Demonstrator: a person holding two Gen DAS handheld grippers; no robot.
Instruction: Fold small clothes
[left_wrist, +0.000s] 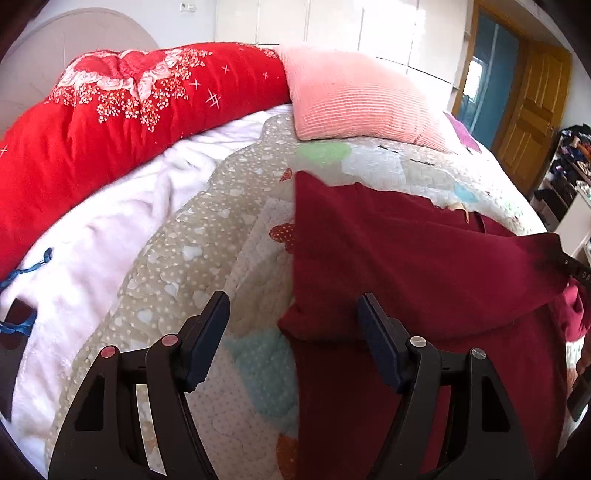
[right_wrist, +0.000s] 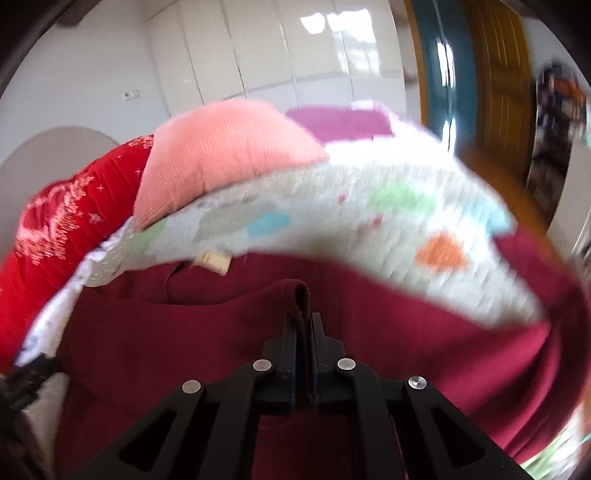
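Now the right gripper (right_wrist: 304, 321) pinches a hem of the dark red cotton garment (right_wrist: 406, 350) while the left gripper (left_wrist: 291, 314) gapes empty over its corner, so the fold probably needs that corner clamped next.

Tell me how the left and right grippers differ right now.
The left gripper has its jaws spread wide with nothing pinched; the right gripper has its jaws shut on a fold of the dark red cloth garment. The left hovers over the garment's edge and the heart-patterned patchwork quilt; the right is over the garment. Both are black two-finger tools.
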